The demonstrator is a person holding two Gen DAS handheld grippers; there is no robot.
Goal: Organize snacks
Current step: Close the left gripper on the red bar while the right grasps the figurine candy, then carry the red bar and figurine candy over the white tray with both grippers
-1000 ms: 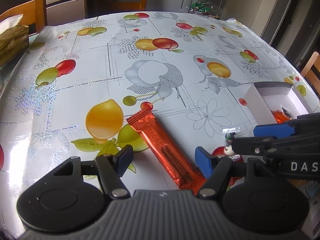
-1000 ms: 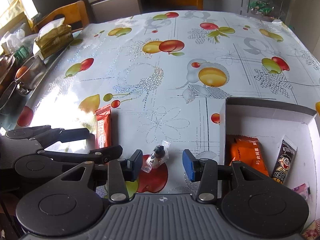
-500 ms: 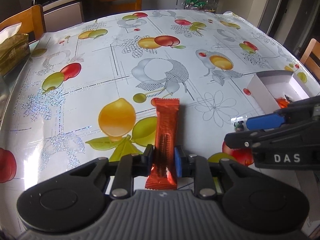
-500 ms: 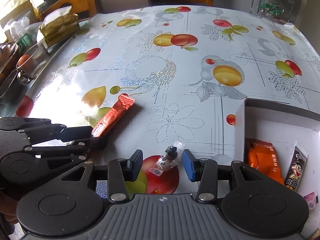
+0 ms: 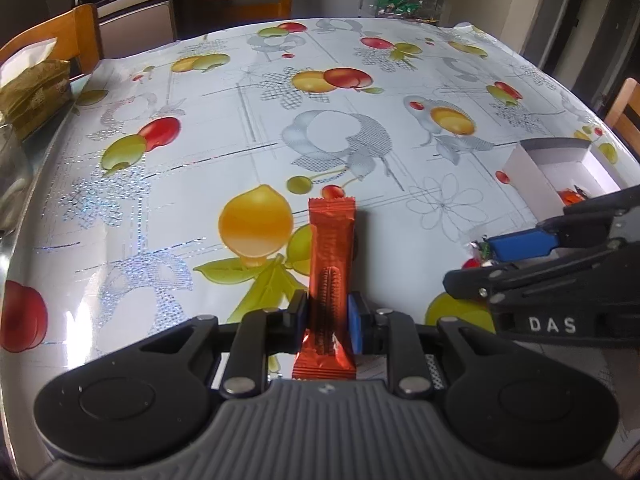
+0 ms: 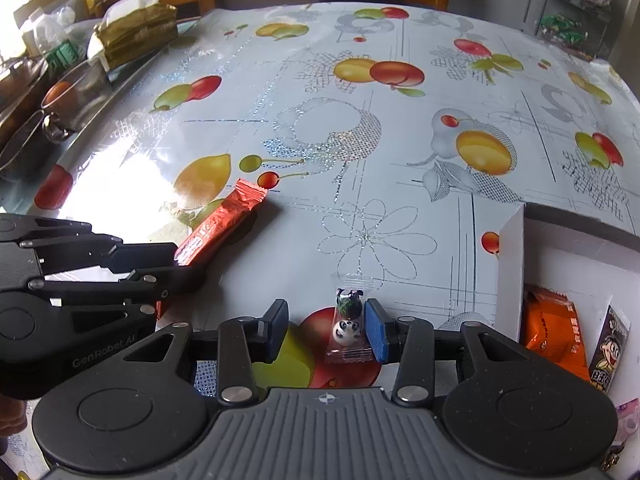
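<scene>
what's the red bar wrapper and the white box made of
Red bar wrapper: looks like glossy metallised foil film, given its bright sheen, crinkles and crimped serrated end. White box: probably matte cardboard or paperboard, with flat, stiff, thin walls and no shine.

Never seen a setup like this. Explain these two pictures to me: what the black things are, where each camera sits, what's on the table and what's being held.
The black things are two hand-held grippers, one in each of a person's hands; no robot arm is involved. Each carries a wide-angle camera that looks forward along its two fingers, so each picture shows its own gripper at the bottom.

In the left camera's picture, the left gripper is shut on an orange-red snack bar. The other gripper reaches in from the right.

In the right camera's picture, the right gripper is open around a small panda candy, which touches its blue pad.

Both work over a fruit-print tablecloth. A white box at the right already holds an orange packet and a cartoon-face packet.
</scene>
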